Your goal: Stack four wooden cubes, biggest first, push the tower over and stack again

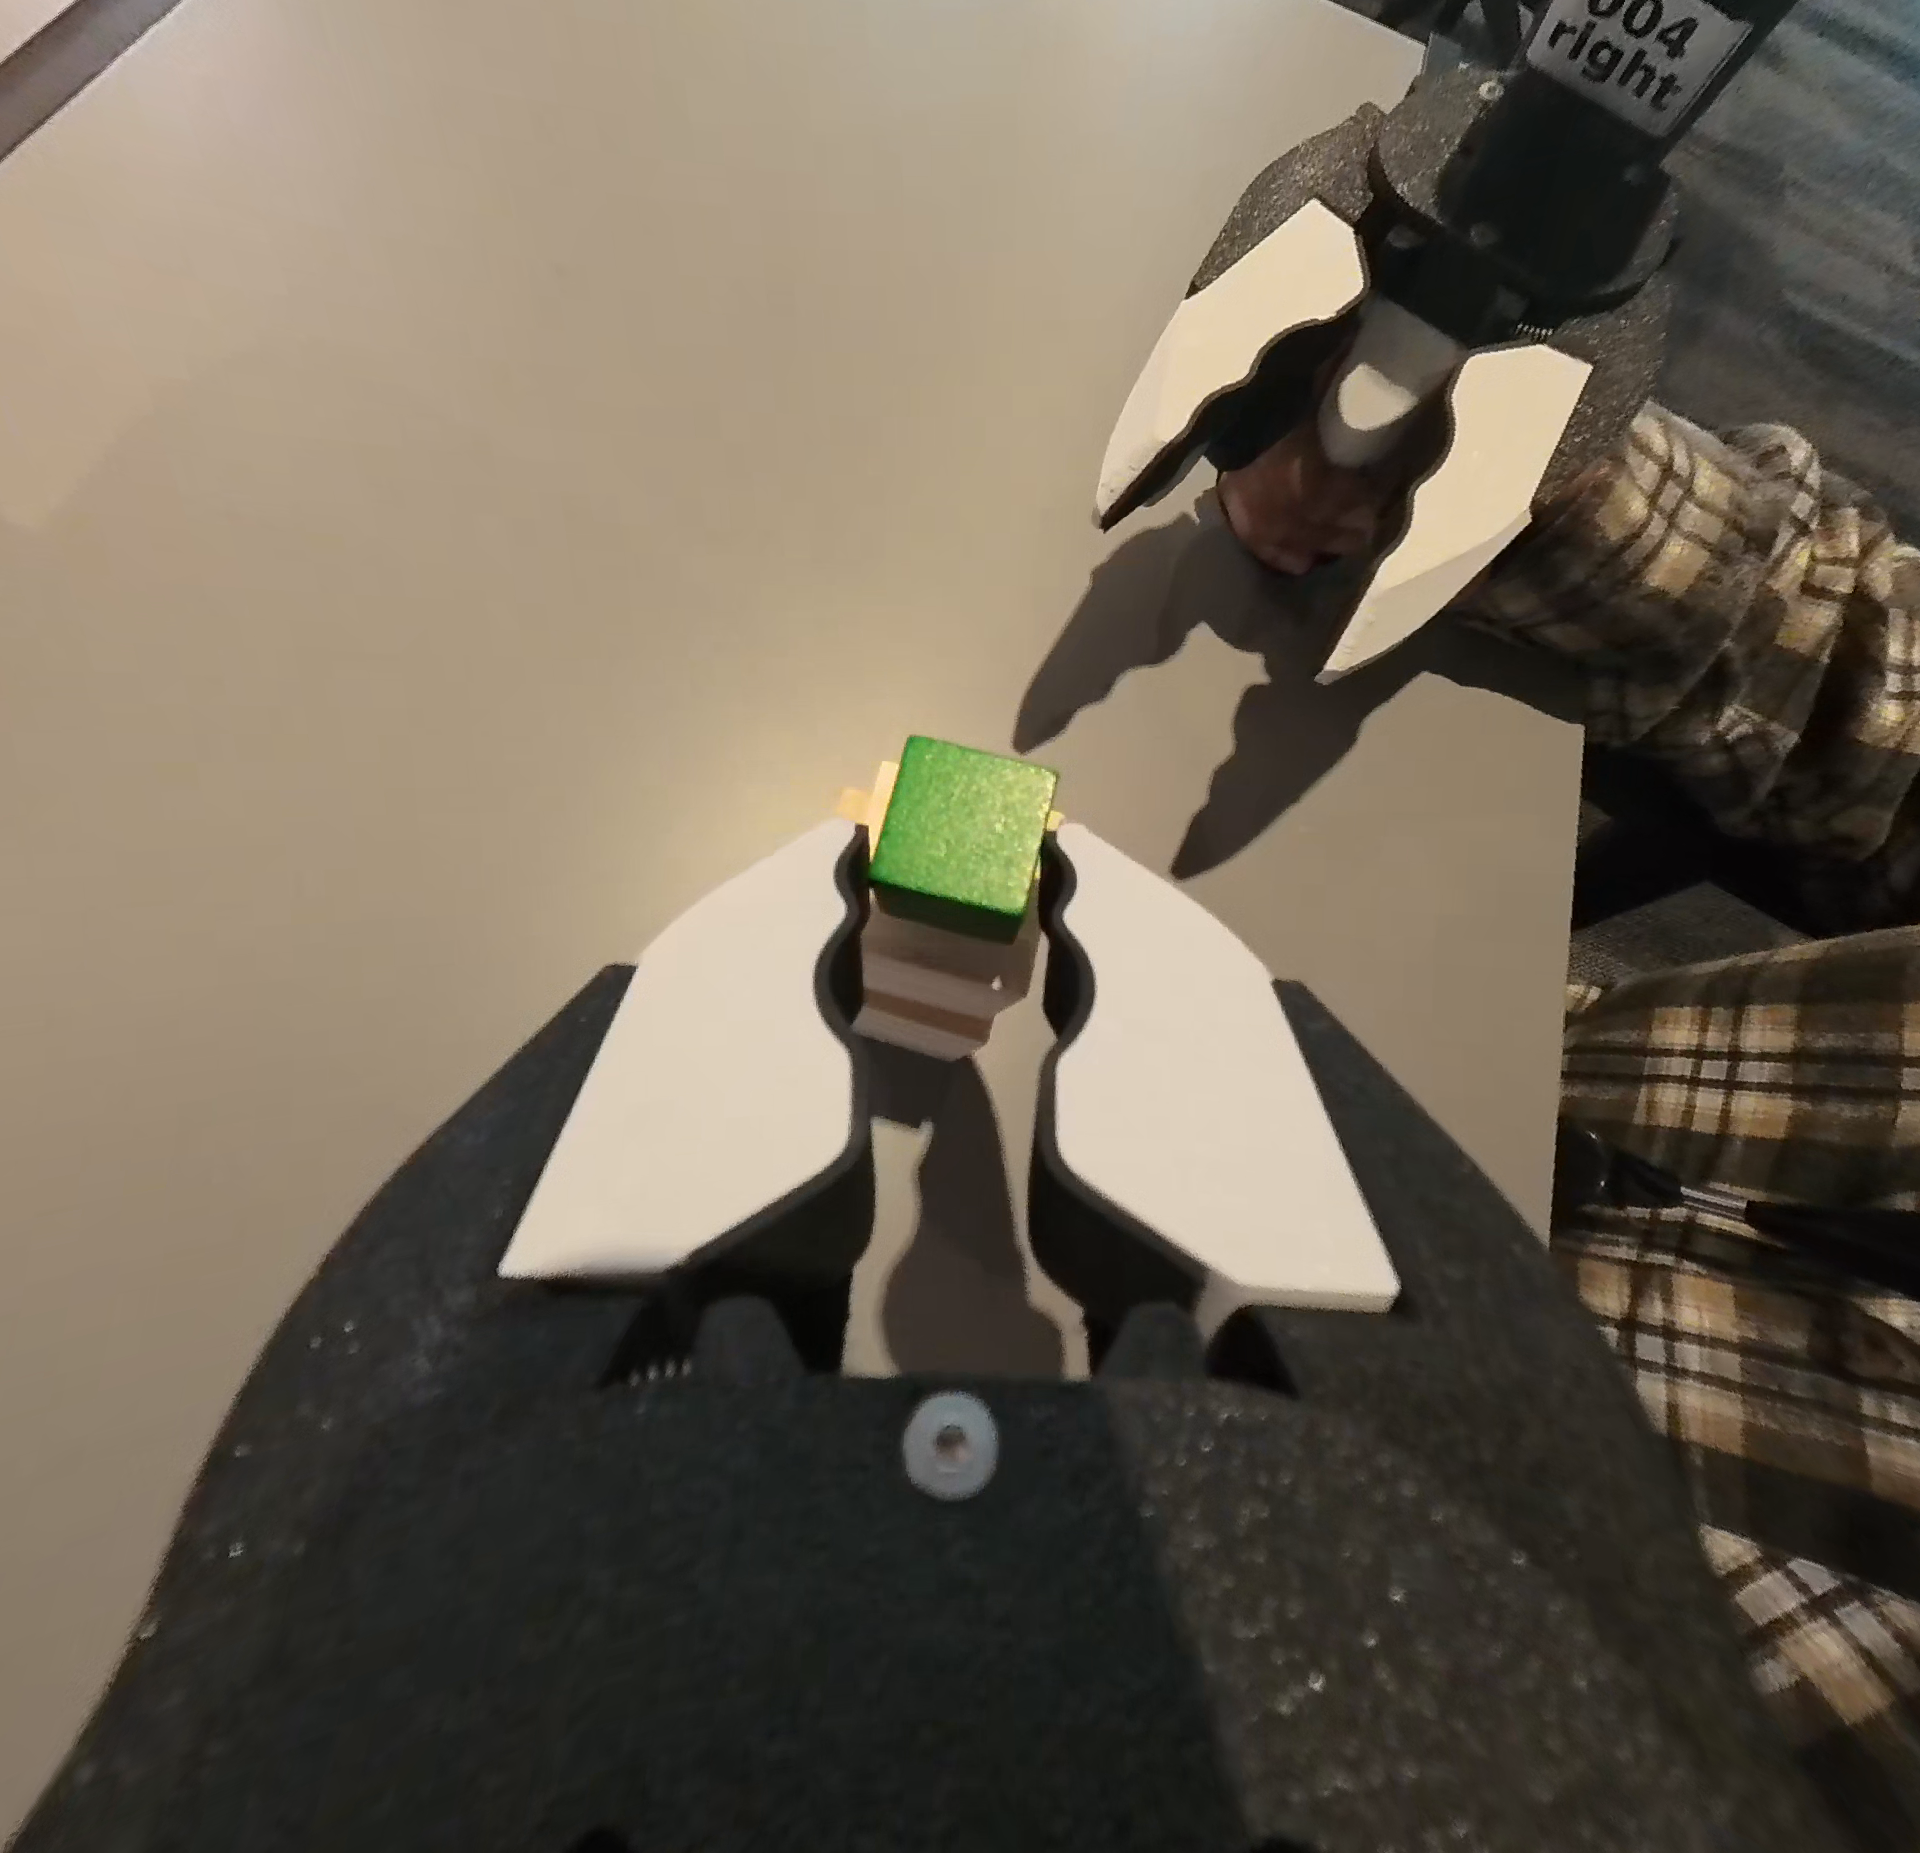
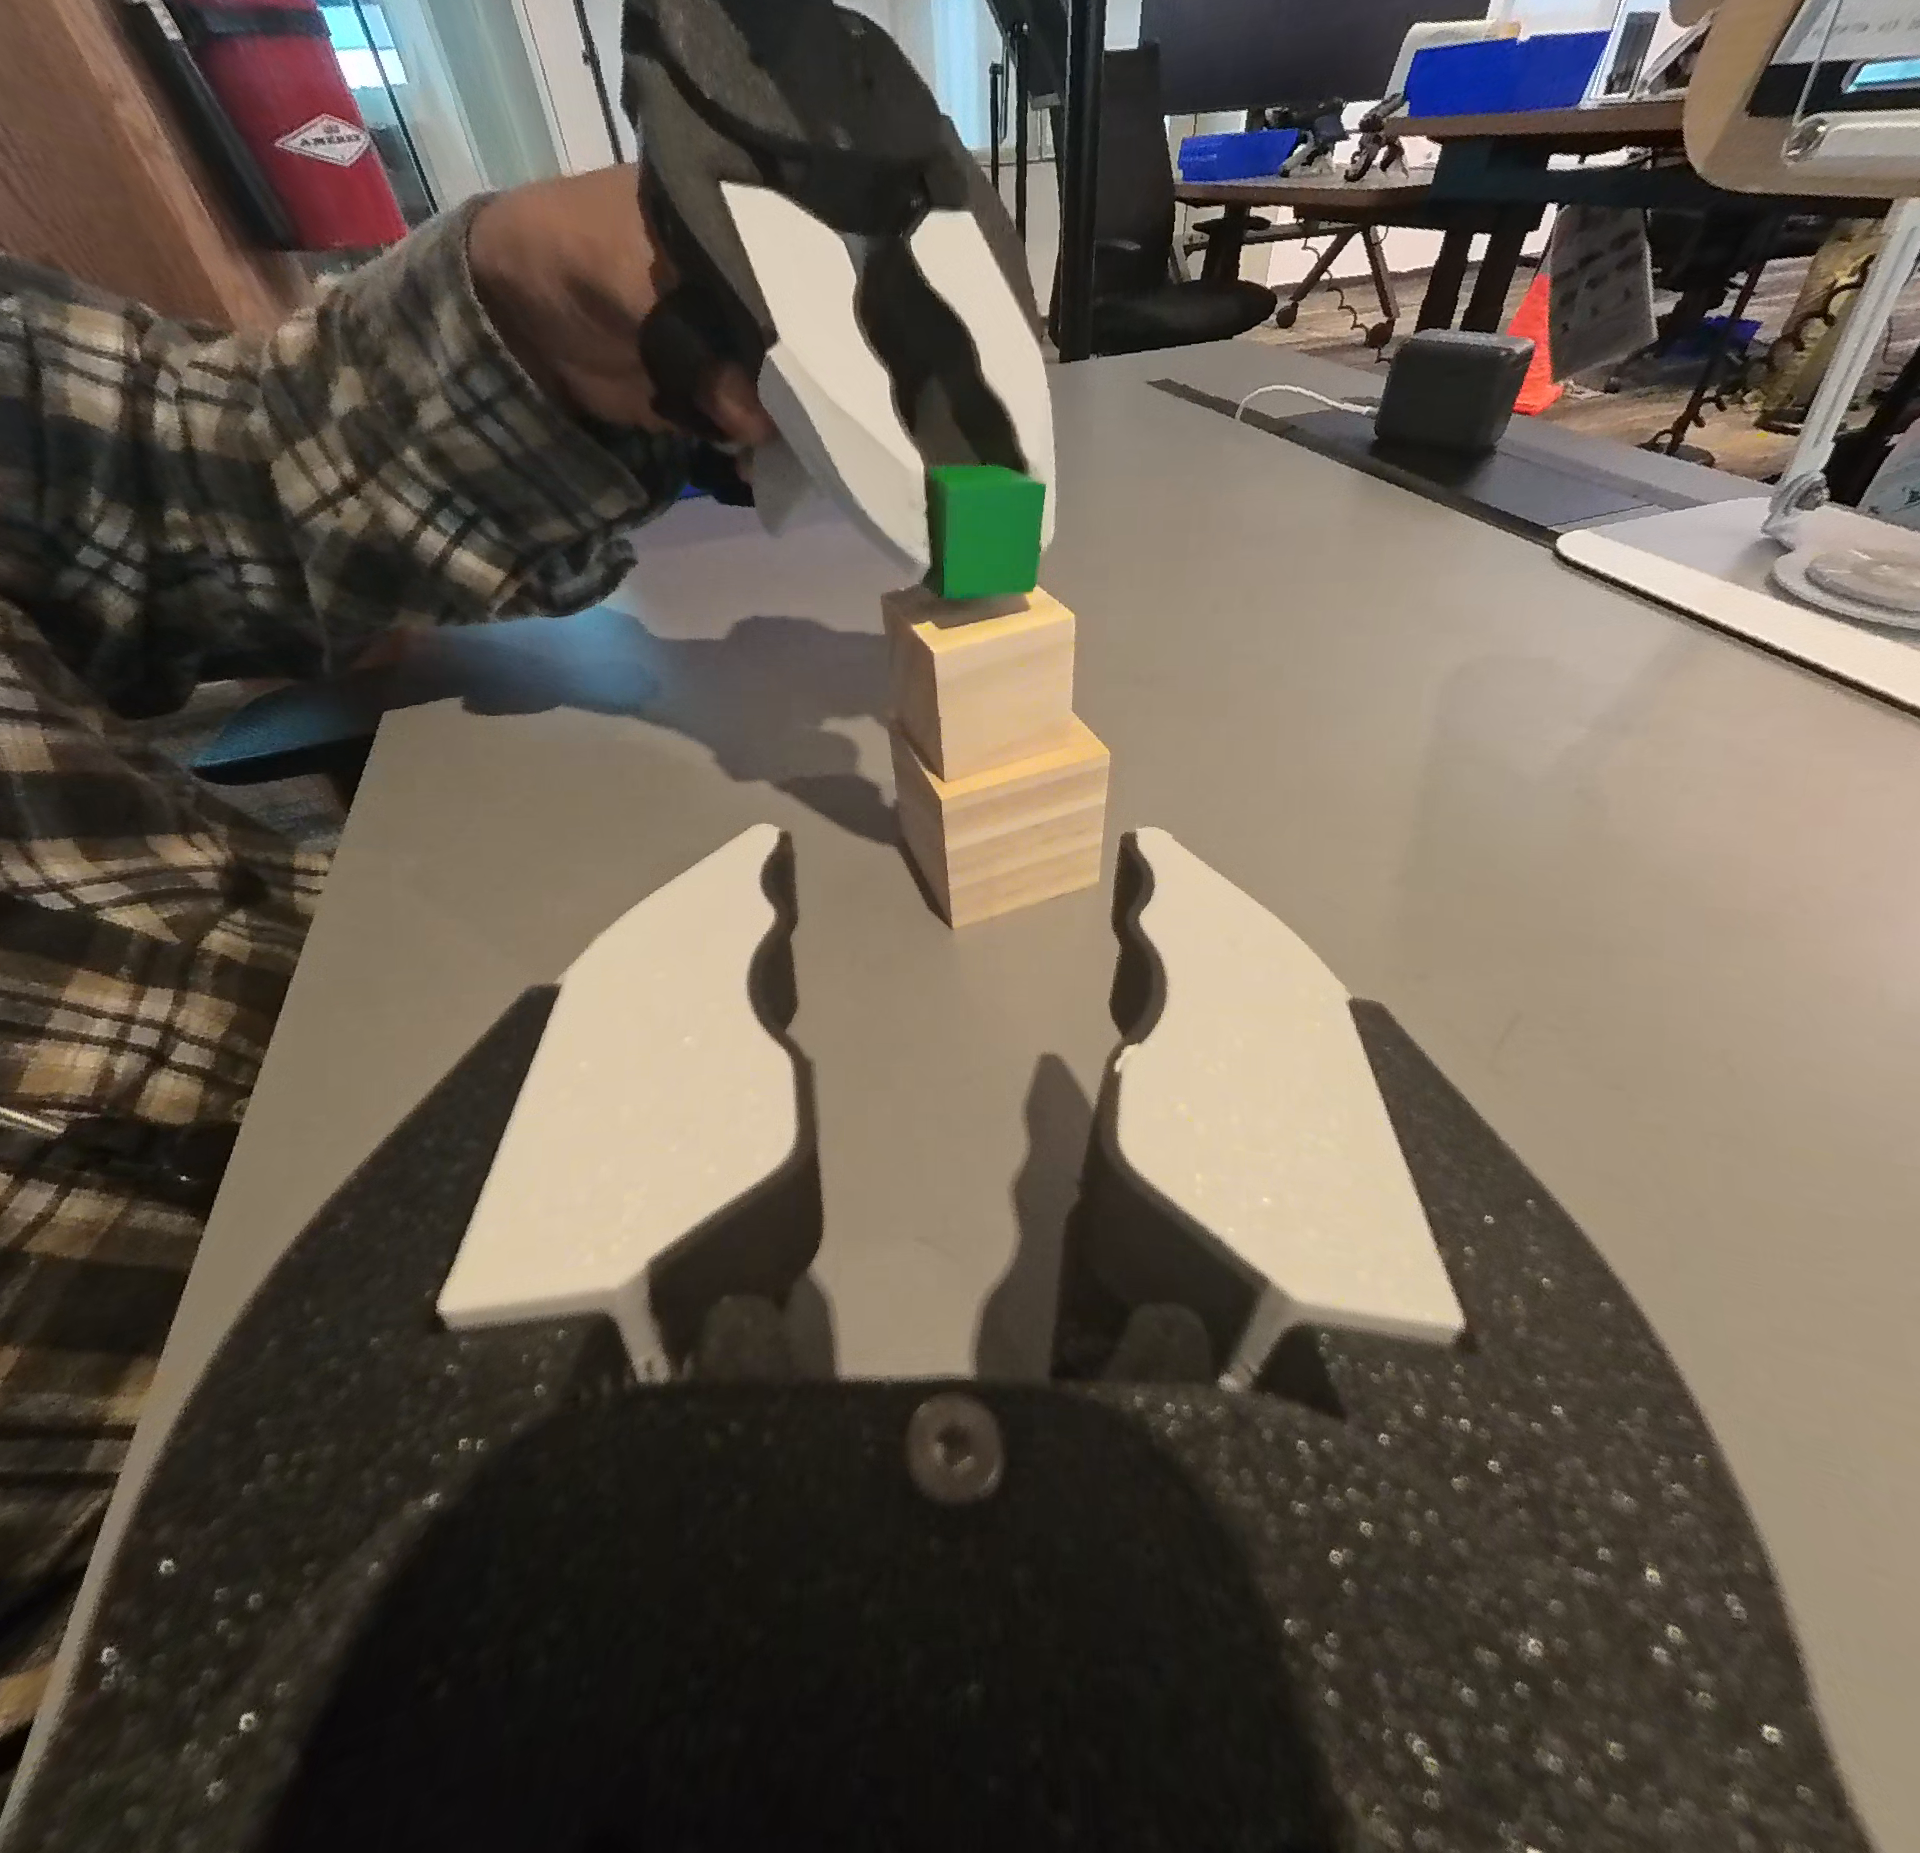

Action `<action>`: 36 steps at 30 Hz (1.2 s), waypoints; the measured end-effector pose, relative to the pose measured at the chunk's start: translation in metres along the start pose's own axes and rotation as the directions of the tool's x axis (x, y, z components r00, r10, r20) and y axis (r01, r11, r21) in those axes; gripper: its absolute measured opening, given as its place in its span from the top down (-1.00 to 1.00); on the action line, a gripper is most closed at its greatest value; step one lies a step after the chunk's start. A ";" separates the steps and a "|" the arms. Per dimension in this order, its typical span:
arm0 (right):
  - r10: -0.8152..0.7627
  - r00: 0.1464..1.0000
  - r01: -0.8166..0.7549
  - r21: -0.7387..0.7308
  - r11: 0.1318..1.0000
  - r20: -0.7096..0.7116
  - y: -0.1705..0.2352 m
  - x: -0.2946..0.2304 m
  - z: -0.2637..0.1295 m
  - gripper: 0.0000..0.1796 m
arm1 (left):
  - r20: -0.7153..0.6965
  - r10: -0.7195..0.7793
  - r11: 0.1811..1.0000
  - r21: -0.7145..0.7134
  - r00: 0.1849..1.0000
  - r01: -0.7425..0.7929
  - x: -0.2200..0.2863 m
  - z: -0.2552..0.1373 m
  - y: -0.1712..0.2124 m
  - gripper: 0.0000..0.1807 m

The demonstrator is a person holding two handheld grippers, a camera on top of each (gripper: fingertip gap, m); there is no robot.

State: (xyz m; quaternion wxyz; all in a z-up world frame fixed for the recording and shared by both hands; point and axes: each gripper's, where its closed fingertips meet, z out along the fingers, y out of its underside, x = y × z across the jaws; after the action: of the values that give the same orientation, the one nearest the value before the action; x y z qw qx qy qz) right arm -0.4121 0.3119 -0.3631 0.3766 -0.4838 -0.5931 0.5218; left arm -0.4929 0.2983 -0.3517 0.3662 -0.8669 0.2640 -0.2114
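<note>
Green cube (image 2: 983, 529) in left gripper (image 2: 977, 525), atop 2 wooden cubes (image 2: 992, 754).

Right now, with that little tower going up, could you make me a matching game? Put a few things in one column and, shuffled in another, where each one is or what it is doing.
Things:
1. green cube
2. largest wooden cube
3. left gripper
4. right gripper

States:
A. open, holding nothing, low in front of the tower
B. at the bottom, resting on the grey table
C. at the top of the stack, between two fingers
D. closed around the top cube from above

Pairs: 1-C, 2-B, 3-D, 4-A
</note>
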 end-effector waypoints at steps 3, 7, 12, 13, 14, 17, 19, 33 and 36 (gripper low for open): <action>0.001 1.000 -0.001 0.001 1.000 0.000 0.000 0.000 0.000 0.35 | 0.015 0.010 1.000 -0.008 1.000 -0.010 -0.001 0.002 0.002 0.66; 0.002 1.000 -0.002 0.002 1.000 0.003 0.000 0.000 0.000 0.35 | 0.019 0.016 1.000 -0.004 1.000 -0.016 0.000 0.002 0.002 0.66; 0.004 1.000 -0.004 0.001 1.000 0.004 0.000 0.000 0.000 0.35 | 0.033 0.026 1.000 0.006 0.999 -0.026 0.001 0.002 0.001 0.63; 0.003 1.000 -0.003 0.001 1.000 0.004 0.000 0.000 0.000 0.35 | 0.031 0.026 1.000 0.009 0.999 -0.026 0.002 0.001 0.000 0.63; 0.003 1.000 -0.003 0.002 1.000 0.004 0.000 -0.001 0.000 0.35 | 0.028 0.026 1.000 0.011 0.999 -0.027 0.002 0.001 0.000 0.62; 0.004 1.000 -0.004 0.005 1.000 0.003 0.000 0.000 -0.001 0.35 | 0.034 0.039 0.999 0.021 0.999 -0.040 0.001 -0.010 -0.002 0.50; 0.004 1.000 -0.004 0.009 1.000 0.003 -0.001 -0.001 -0.001 0.35 | 0.058 0.043 0.995 0.084 0.997 -0.048 -0.007 -0.033 -0.010 0.44; -0.009 1.000 0.009 -0.006 1.000 0.018 0.001 -0.004 0.000 0.36 | 0.054 0.285 0.953 0.091 0.957 -0.289 -0.113 -0.121 0.105 0.39; -0.010 1.000 0.010 -0.004 1.000 0.025 0.001 -0.005 0.000 0.36 | -0.027 0.301 0.953 0.057 0.953 -0.299 -0.115 -0.112 0.119 0.42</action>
State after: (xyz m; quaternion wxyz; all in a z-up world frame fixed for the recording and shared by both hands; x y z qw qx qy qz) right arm -0.4104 0.3071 -0.3637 0.3709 -0.4750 -0.6013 0.5246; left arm -0.6805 0.2400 -0.3892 0.4116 -0.8031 0.3933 -0.1756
